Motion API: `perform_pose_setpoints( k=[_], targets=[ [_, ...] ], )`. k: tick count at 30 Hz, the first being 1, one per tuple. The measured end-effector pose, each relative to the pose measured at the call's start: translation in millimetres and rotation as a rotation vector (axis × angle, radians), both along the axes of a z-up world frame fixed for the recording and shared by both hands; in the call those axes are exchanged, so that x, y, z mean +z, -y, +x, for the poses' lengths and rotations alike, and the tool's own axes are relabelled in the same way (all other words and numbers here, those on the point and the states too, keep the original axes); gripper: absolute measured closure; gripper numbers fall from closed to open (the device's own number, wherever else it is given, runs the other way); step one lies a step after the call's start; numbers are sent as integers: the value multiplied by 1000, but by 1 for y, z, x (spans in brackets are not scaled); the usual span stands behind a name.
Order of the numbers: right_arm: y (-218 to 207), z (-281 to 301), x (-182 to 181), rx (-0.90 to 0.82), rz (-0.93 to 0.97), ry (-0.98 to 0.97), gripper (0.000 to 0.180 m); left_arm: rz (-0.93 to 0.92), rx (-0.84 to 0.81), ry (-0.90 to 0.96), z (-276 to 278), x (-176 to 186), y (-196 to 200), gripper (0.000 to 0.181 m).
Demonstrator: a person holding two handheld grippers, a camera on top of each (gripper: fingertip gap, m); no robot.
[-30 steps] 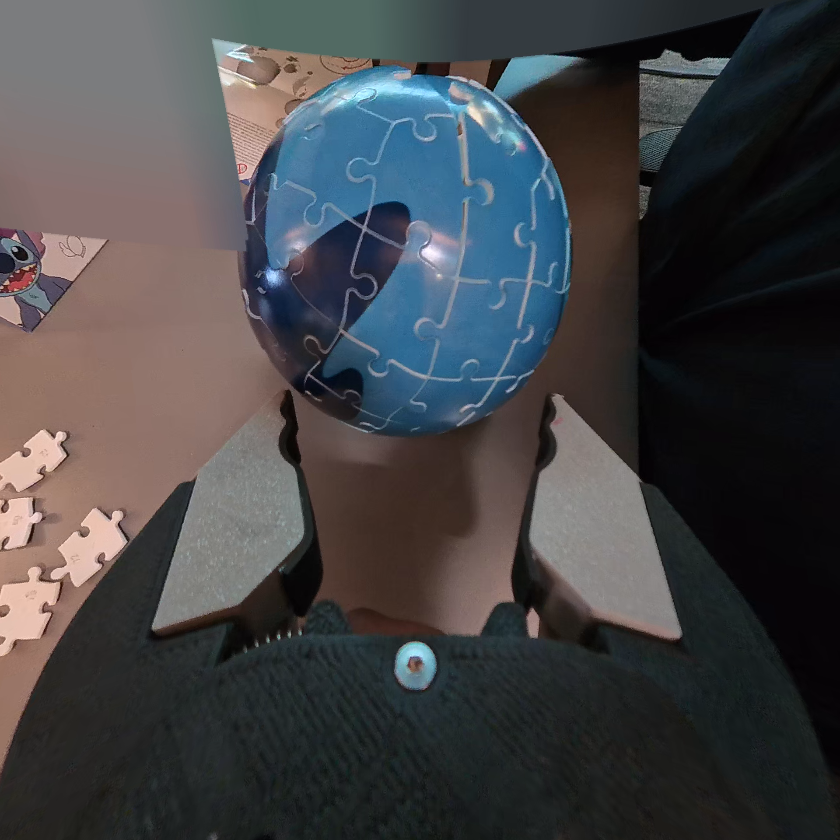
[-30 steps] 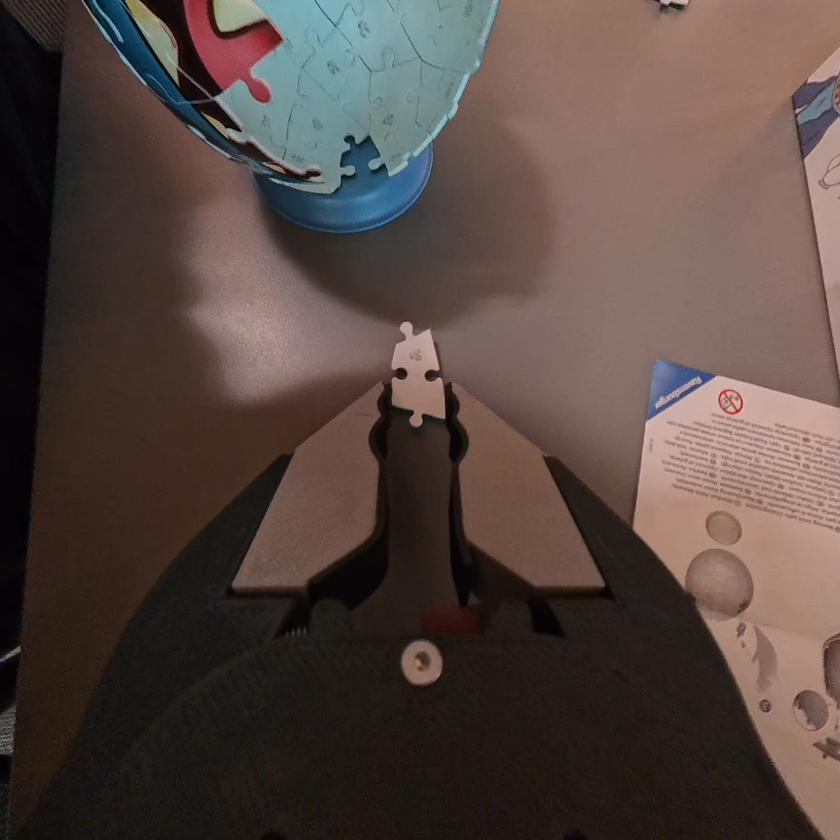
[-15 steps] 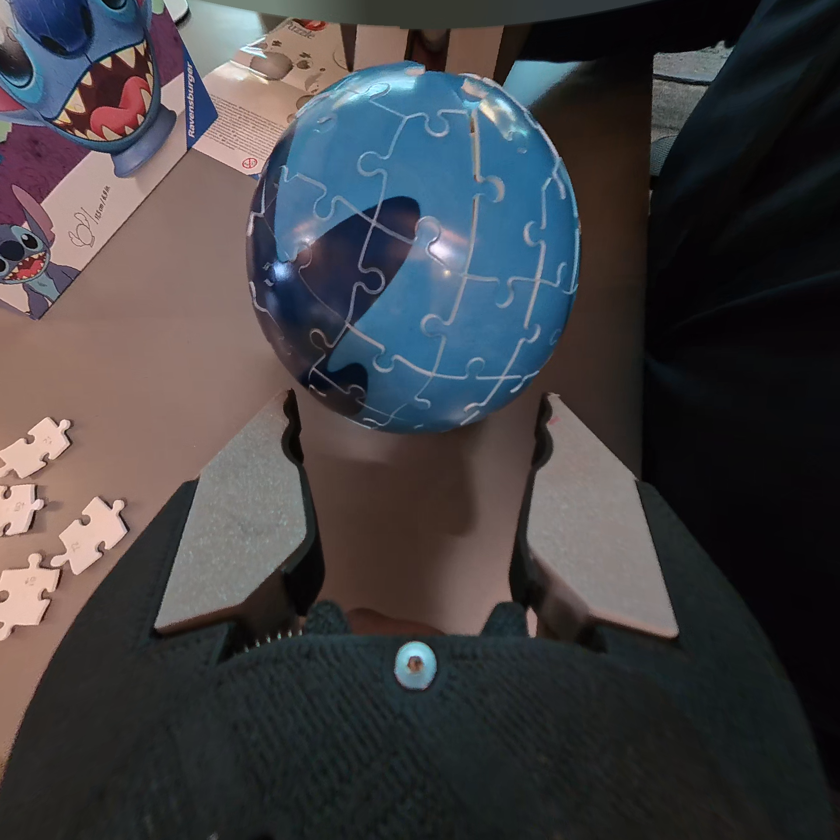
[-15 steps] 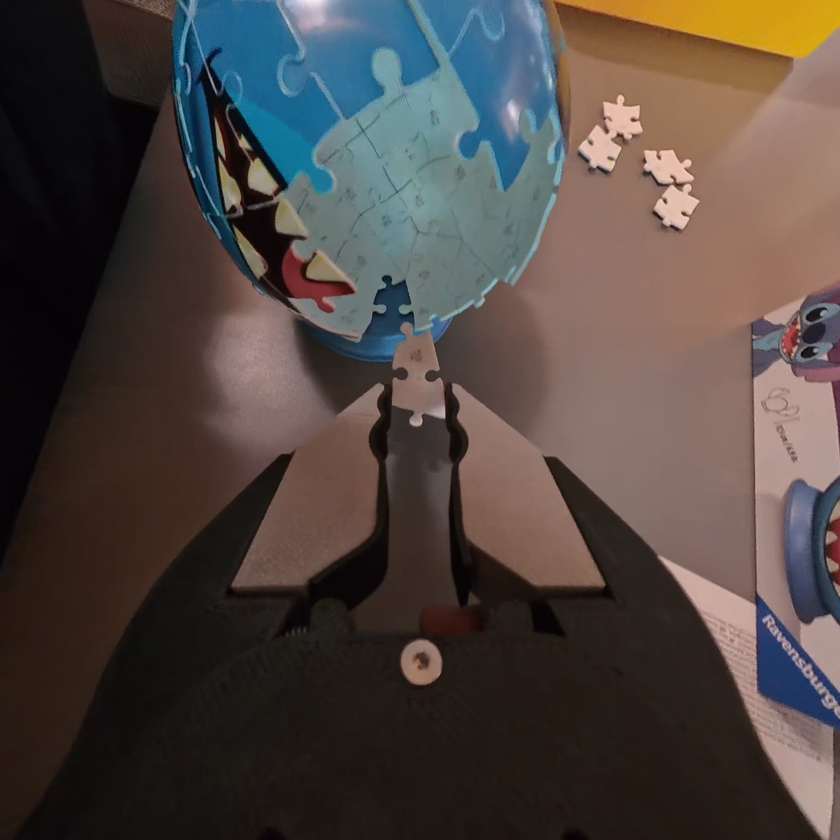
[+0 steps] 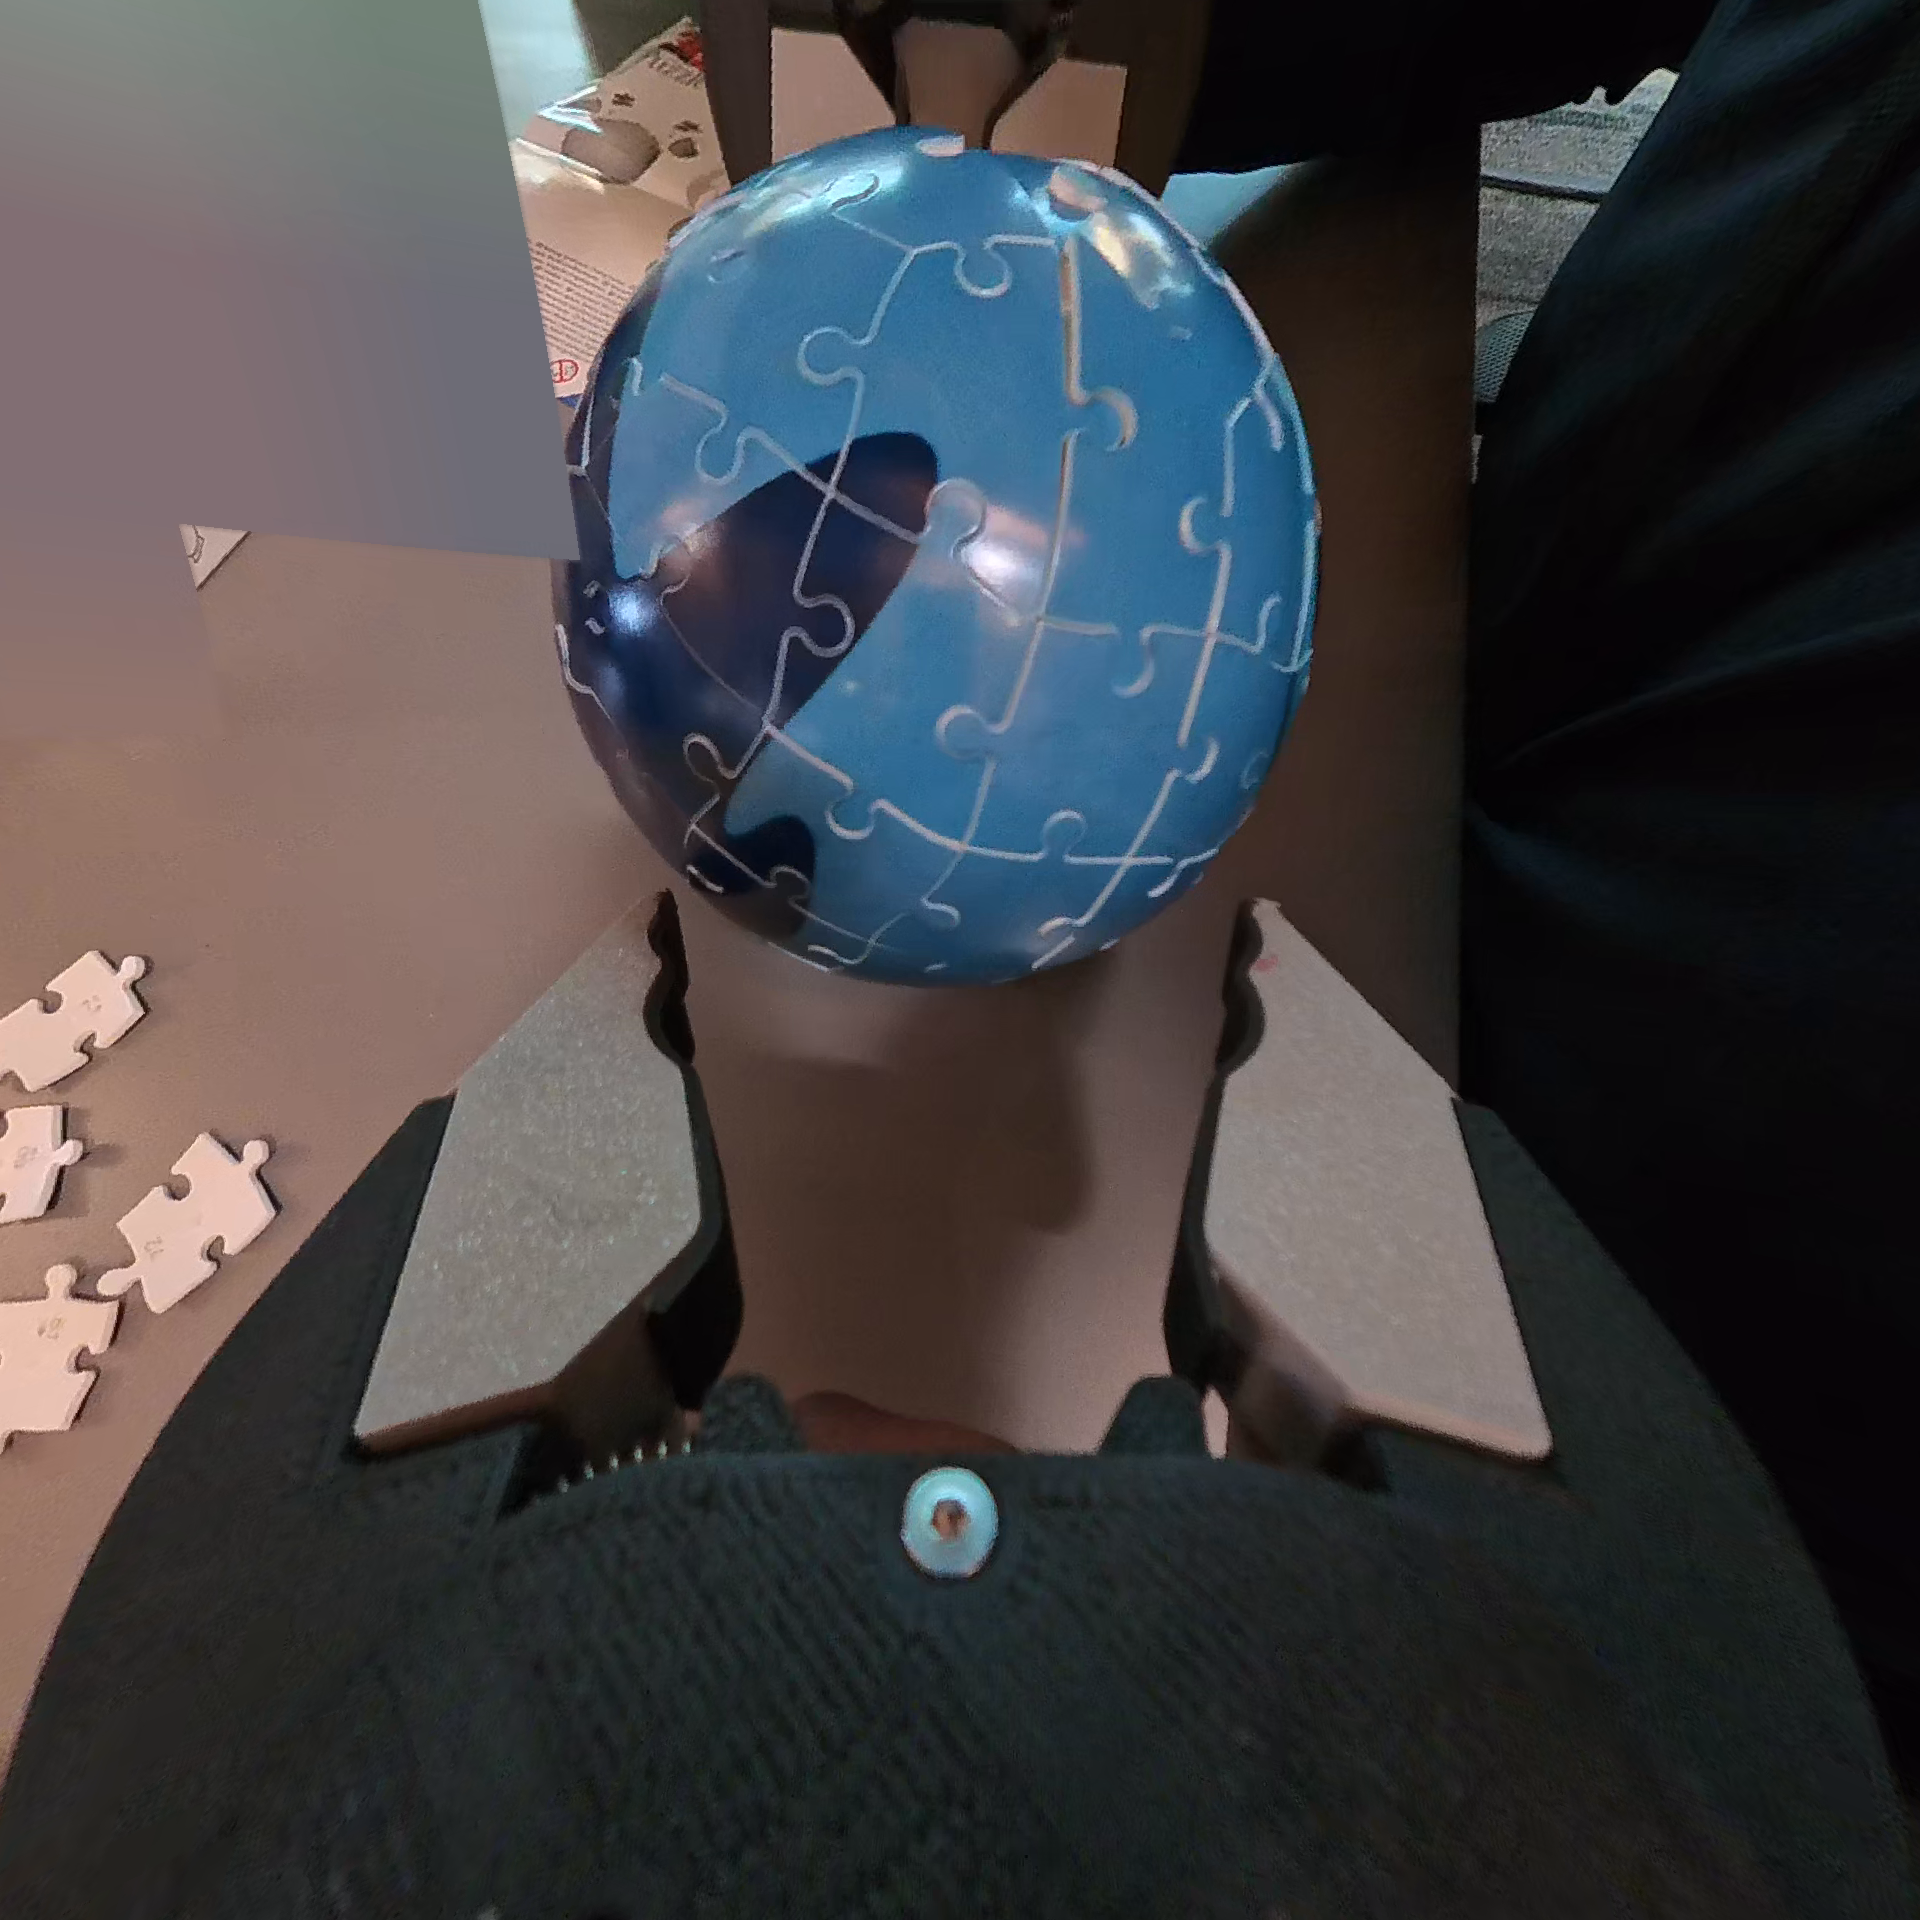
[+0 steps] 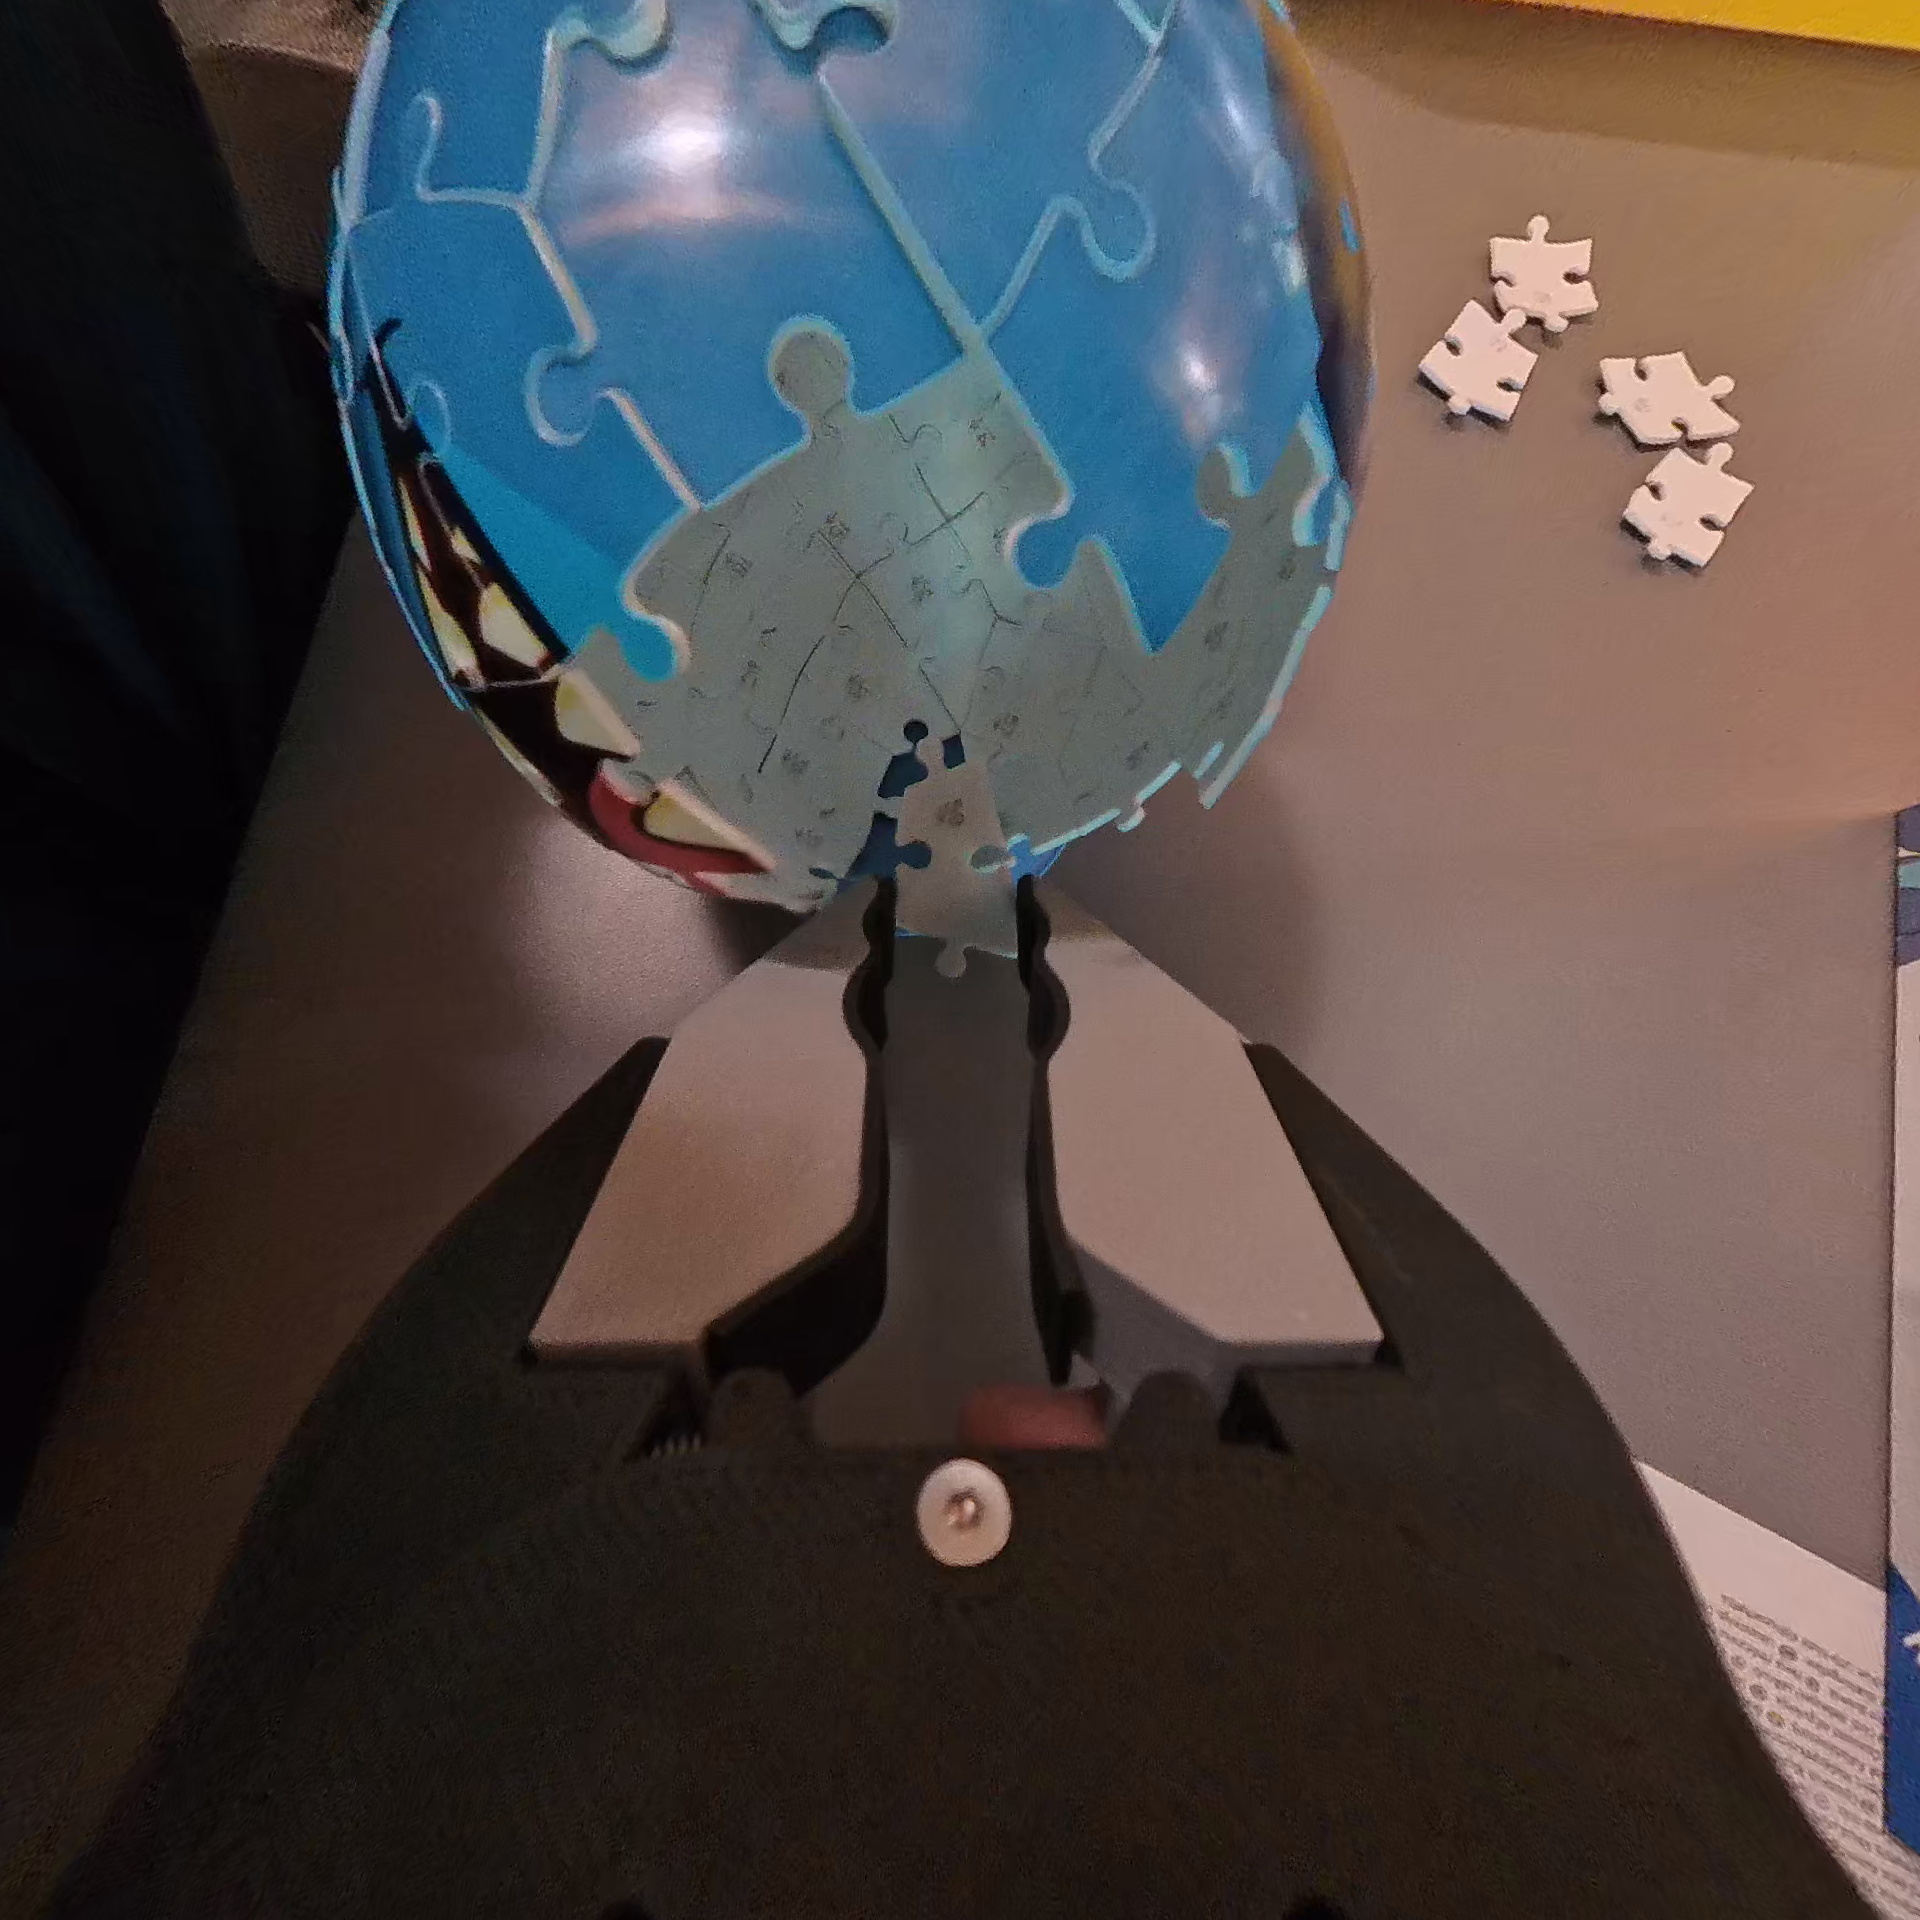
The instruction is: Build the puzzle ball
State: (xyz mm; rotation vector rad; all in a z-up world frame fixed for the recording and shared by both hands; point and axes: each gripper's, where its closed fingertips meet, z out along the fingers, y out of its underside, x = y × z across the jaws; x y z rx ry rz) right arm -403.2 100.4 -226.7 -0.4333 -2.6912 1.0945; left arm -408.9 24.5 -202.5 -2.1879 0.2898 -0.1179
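At centre frame our right claw point(image 6: 951, 914), pinched on a white piece point(image 6: 951, 847), meets the puzzle ball point(image 6: 831, 436)'s lower gap; next we seat it, left claw point(image 5: 956, 966) gaping empty.

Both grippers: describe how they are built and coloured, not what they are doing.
The left gripper and right gripper match: a black body with a ribbed, woven-looking texture, one silver screw at its centre, and two flat grey, speckled wedge fingers edged with black notched pads. A small coiled spring shows at each left finger base. No cables or sleeves show.
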Motion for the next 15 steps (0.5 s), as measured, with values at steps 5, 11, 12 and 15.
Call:
perform_pose_setpoints(
  k=[5,11,12,15],
  targets=[
    [-1,1,-3,1,-13,21,160,16,20,-6,1,0,-3,79],
    [-17,2,-3,-7,-5,1,160,-4,64,-49,3,-12,-2,72],
    [-24,2,-5,-17,19,0,160,-1,59,-47,5,-13,-3,72],
    [-42,8,-13,-40,64,32,160,16,72,-41,2,-10,-6,71]
  ],
)
